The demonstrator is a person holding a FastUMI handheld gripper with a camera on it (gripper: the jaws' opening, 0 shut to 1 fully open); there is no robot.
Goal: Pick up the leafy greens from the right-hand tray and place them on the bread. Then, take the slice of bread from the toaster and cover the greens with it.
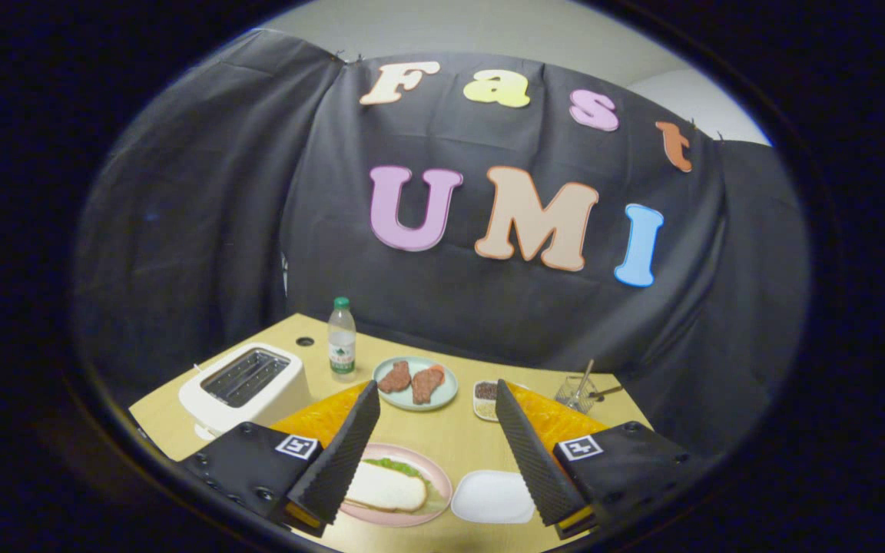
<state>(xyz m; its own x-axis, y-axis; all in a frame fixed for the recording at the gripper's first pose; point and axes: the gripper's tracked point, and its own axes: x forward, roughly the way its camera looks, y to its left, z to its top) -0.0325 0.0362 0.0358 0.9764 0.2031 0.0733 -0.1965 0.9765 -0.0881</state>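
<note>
Two fingers apart, nothing held

Your hand-held gripper (435, 407) hangs open above the bench (442, 434). Between the fingers' bases sits a pink plate (442, 480) carrying a slice of bread (385, 488) laid over leafy greens (396, 465). Just right of it lies a white tray (492, 497). Beyond the left finger stands the toaster (246, 384), with a bottle (342, 349) and a plate of meat (415, 382) further back.

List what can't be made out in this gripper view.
- Toaster slots: too dark to tell if bread remains.
- Pink plate: near edge hidden by a finger of the open gripper.
- Small dish: partly behind the other finger.
- Bottle label: too small.
</note>
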